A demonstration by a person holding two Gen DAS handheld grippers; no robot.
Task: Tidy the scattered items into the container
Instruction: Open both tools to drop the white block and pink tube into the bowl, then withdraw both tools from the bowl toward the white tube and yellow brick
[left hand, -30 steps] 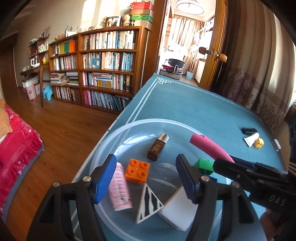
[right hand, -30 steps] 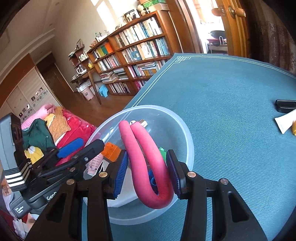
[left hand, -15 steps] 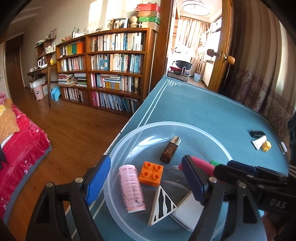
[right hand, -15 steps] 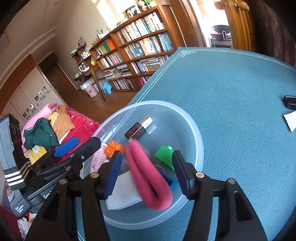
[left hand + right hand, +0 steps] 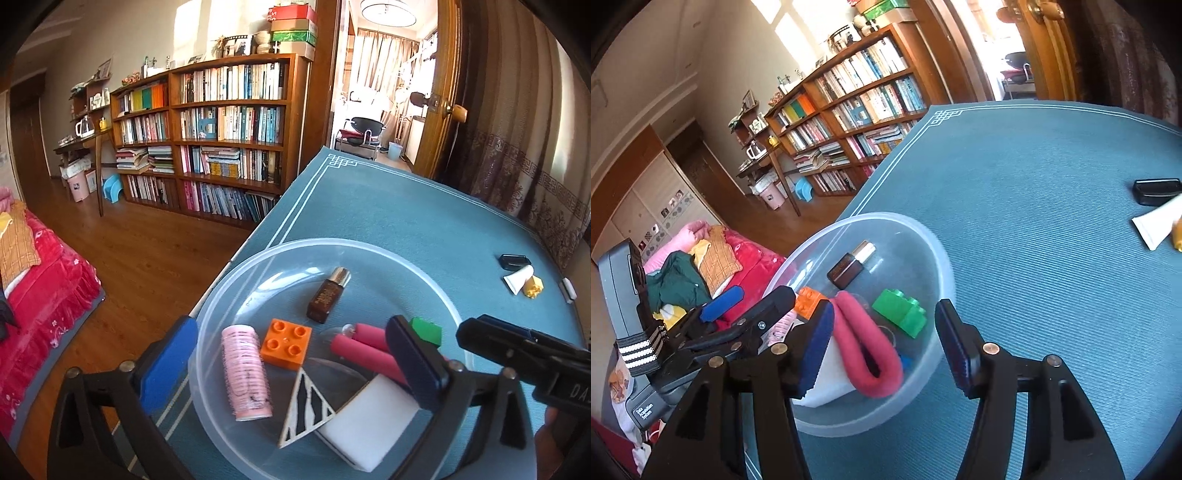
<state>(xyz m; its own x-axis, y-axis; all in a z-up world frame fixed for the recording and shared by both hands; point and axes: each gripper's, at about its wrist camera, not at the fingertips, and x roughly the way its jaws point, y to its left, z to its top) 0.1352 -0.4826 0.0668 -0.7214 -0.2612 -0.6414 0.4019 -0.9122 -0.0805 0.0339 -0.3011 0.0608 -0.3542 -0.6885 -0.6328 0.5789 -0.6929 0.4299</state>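
Bowl point(image 5: 934, 354) holds the pink foam roll point(image 5: 866, 343); my right gripper point(image 5: 882, 343) hangs released above it. Lifting carelessly could clip the bowl's rim and tip it.

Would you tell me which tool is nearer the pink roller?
Left. The left tool straddles the bowl rim beside the roller; the right tool sits across the bowl.

A wooden bookcase point(image 5: 221, 140) full of books stands behind a red bedspread point(image 5: 40, 295).

A lived-in home room: a tall wooden bookcase point(image 5: 214, 136) packed with books stands left of an open doorway point(image 5: 384, 92), with a red-covered bed point(image 5: 33, 295) across the wooden floor from it.
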